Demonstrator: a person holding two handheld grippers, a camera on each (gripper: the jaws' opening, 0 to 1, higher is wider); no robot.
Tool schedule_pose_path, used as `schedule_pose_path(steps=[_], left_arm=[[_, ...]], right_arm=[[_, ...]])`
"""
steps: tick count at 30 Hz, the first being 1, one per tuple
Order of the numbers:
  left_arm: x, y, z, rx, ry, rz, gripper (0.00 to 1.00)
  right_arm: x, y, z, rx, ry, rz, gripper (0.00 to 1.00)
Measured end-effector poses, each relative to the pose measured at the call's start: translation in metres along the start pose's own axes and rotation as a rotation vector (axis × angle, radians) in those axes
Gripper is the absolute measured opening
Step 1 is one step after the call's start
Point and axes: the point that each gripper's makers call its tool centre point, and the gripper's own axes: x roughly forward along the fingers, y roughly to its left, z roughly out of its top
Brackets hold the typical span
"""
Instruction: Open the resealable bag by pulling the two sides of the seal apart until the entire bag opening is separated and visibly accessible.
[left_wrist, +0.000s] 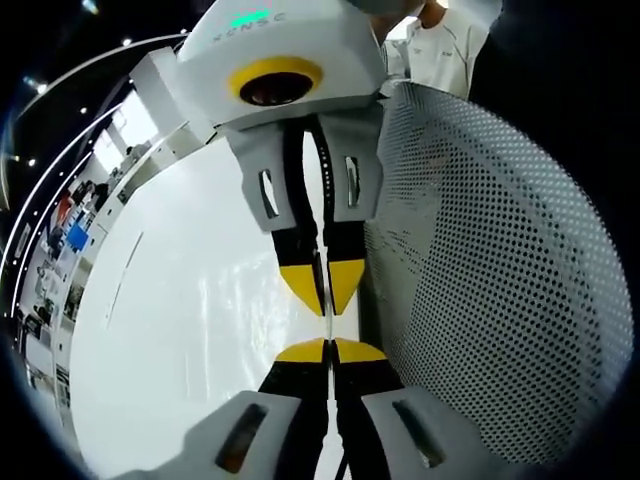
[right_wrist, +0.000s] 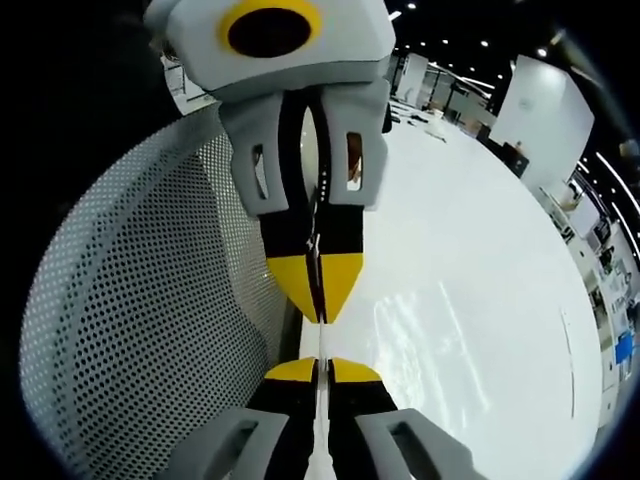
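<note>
Left hand-held gripper and right hand-held gripper face tip to tip, each pinched tight on the resealable bag's thin top edge above the white table. Risk: such slim grips could slip as they pull apart, leaving the seal closed.

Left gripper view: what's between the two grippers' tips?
In that view, a thin edge-on strip of the bag bridges the gap between left gripper and right gripper, both shut on it.
</note>
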Motion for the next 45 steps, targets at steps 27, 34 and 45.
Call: schedule_pose_path(steps=[27,34,45], left_arm=[[-0.002,-0.002,-0.005,-0.013,-0.008,-0.002,0.00],[-0.004,-0.002,-0.006,-0.014,-0.007,0.001,0.00],[-0.006,-0.002,-0.008,-0.022,-0.005,0.006,0.00]], right_arm=[[-0.009,-0.001,-0.024,0.033,0.036,-0.011,0.00],[-0.009,0.000,-0.028,0.045,0.046,-0.011,0.00],[-0.014,-0.001,-0.036,0.071,0.055,-0.023,0.00]])
